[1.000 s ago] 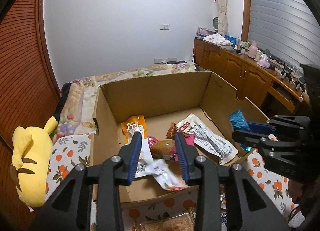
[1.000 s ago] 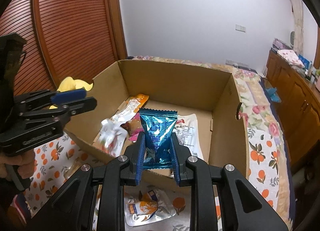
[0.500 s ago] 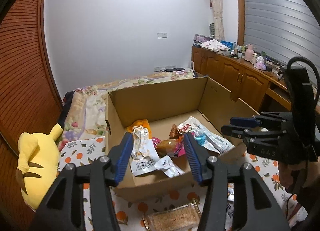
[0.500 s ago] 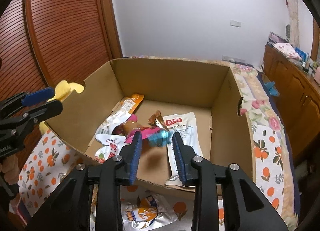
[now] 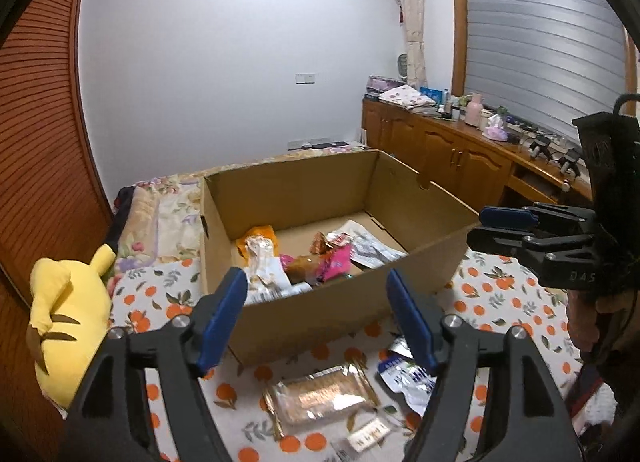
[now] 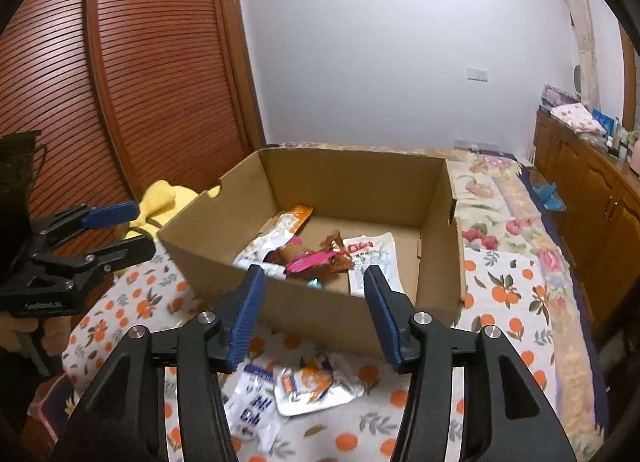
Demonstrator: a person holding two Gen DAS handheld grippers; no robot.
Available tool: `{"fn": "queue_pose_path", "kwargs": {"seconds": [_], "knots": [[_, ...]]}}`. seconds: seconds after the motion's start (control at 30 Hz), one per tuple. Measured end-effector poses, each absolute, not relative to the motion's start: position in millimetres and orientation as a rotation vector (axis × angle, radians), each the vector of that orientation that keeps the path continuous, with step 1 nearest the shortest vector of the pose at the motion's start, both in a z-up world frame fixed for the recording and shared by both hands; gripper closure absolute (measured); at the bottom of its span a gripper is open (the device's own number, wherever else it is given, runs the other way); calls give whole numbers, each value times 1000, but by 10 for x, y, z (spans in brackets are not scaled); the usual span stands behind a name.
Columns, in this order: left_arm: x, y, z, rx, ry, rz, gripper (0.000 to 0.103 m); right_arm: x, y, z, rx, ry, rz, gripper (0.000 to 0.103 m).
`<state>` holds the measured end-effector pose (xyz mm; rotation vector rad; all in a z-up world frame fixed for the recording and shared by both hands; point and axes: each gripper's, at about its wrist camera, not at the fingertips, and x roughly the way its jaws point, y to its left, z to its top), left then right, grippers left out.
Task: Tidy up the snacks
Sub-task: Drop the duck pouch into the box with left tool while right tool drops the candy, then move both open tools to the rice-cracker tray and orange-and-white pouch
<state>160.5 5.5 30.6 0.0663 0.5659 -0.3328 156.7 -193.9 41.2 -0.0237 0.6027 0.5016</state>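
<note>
Left gripper (image 5: pixel 316 316): jaws wide apart, nothing between them; held above the near wall of the cardboard box (image 5: pixel 320 312).
Right gripper (image 6: pixel 312 312): jaws wide apart, nothing held; positioned before the box's near wall.
Snacks in box (image 6: pixel 316 256): several packets heaped on the box floor.
Loose snacks: clear packet of brown bars (image 5: pixel 320 396) and orange-white pouch (image 6: pixel 312 382) lie on the orange-print bedspread (image 6: pixel 500 298), just outside the box.
Yellow plush toy (image 5: pixel 68 314): beside the box.

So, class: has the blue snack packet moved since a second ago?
Yes. It has left the right gripper and dropped into the cardboard box, behind the near wall.
</note>
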Motion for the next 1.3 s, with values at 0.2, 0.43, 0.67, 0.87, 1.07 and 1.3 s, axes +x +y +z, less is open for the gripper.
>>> {"fn": "queue_pose_path", "kwargs": {"seconds": [0.2,0.43,0.67,0.87,1.07,1.3], "knots": [[1425,4,133,80,590,-350,30,1349,-1918,190,-29,650,531,47],[1383,-41,-201,82,650,-352,30,1302,-1786,-204,-72,718,537,47],[1488,-53,-554,71,734,-340,30,1517,-1666,-528,-101,798,526,46],[1540,-22,-731,79,770,-331,30,1736,-1679,-699,-63,864,513,46],[1642,27,-865,47,805,-315,30,1855,-1654,-731,-43,887,511,46],[1756,44,-959,5,833,-300,30,1850,-1633,-795,-84,911,526,47]]}}
